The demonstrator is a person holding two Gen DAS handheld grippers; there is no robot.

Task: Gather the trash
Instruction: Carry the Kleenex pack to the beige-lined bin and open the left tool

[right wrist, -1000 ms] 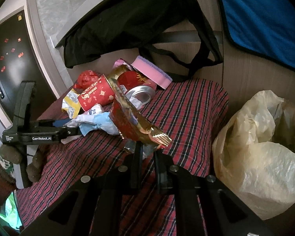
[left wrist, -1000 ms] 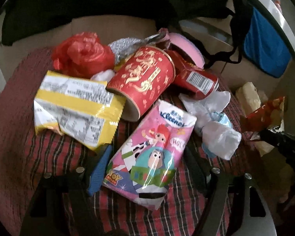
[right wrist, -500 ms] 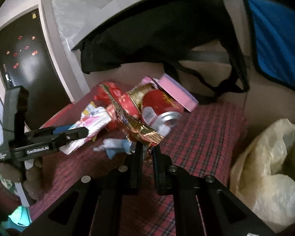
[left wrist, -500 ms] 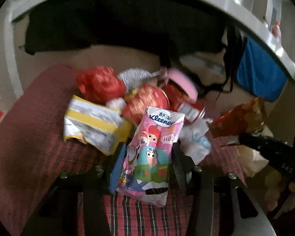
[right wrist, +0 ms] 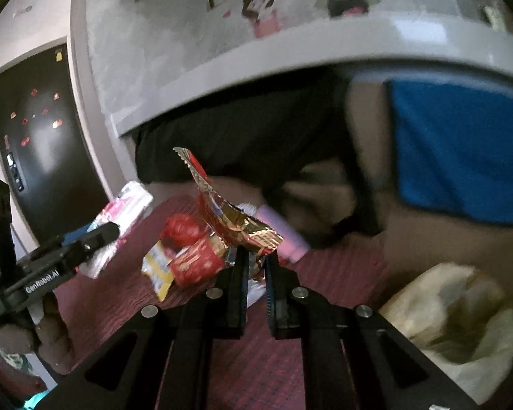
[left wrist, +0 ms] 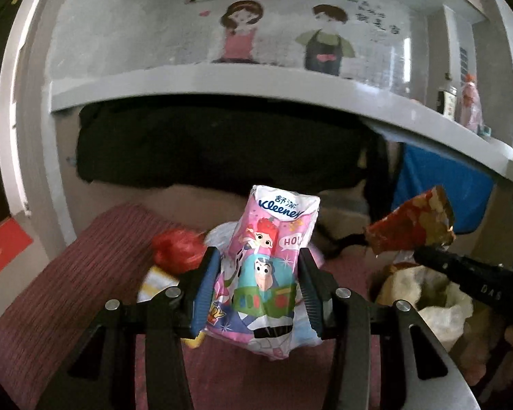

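Trash: one tissue pack [left wrist: 270,266] pinched in left gripper [left wrist: 259,285], one foil wrapper [right wrist: 232,215] in right gripper [right wrist: 256,273], perhaps four pieces beyond.

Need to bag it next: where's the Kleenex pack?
Left wrist view, centre: the Kleenex pack is clamped in the left hand-held gripper, lifted above the red plaid cloth.

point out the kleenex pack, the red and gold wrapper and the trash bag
kleenex pack [left wrist: 268,266], left wrist view, middle of its printed front
red and gold wrapper [right wrist: 234,217], right wrist view, gold fold above the tongs
trash bag [right wrist: 458,328], right wrist view, pale plastic by its open mouth
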